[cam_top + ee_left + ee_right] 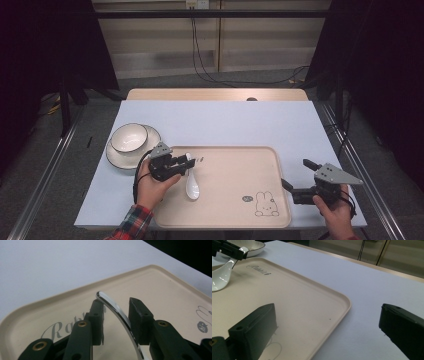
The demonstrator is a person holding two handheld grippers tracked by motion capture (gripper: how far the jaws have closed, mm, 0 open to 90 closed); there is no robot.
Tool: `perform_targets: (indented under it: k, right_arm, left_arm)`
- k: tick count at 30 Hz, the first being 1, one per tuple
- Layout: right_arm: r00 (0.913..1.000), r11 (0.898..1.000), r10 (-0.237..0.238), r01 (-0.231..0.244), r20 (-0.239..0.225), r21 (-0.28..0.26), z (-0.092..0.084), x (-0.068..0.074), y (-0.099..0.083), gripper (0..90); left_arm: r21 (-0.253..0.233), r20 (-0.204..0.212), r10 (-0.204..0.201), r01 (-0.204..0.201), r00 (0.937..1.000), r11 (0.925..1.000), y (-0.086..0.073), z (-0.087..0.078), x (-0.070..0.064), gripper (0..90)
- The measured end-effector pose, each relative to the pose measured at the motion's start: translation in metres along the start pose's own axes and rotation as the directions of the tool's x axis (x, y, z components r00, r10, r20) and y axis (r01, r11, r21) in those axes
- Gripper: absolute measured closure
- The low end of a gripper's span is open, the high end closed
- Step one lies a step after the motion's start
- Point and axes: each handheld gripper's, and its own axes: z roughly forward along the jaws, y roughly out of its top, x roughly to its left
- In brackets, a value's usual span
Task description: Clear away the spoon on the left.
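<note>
The white spoon (192,182) lay on the beige tray (235,172), its bowl resting on the tray floor and its handle rising between the jaws of the left gripper (189,163), which stood slightly apart and did not press it. The right gripper (296,176) was wide open and empty at the tray's right edge, over the bench (225,122).

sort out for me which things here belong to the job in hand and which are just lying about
In the job: white spoon, its handle between the left gripper jaws; beige tray it lies on.

Lying about: bowl on its plate, left of the tray; right gripper, open, at the tray's right edge.
</note>
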Motion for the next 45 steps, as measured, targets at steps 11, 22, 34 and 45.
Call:
perform_targets:
  k: [11,22,34,45]
  right_arm:
    - [1.0000,1.000,0.004,-0.004,0.004,0.000,-0.001,0.000,-0.001,1.0]
    - [0.9999,1.000,0.001,-0.001,0.014,0.002,-0.004,-0.001,-0.002,1.0]
    - [0.9999,1.000,0.004,-0.005,0.013,0.008,-0.004,-0.001,-0.002,1.0]
    - [0.9999,1.000,0.000,0.000,0.013,0.007,-0.003,0.000,-0.002,1.0]
  left_arm:
    - [0.032,-0.022,0.006,-0.005,0.9997,0.9995,0.000,0.007,0.003,62.8]
    - [0.056,-0.037,-0.003,0.005,0.9993,0.9984,-0.002,0.012,0.004,62.4]
    - [0.064,-0.052,-0.044,0.048,0.9977,0.9968,-0.003,0.015,0.005,58.9]
    - [0.045,-0.060,-0.049,0.052,0.9970,0.9976,-0.001,0.010,0.006,52.8]
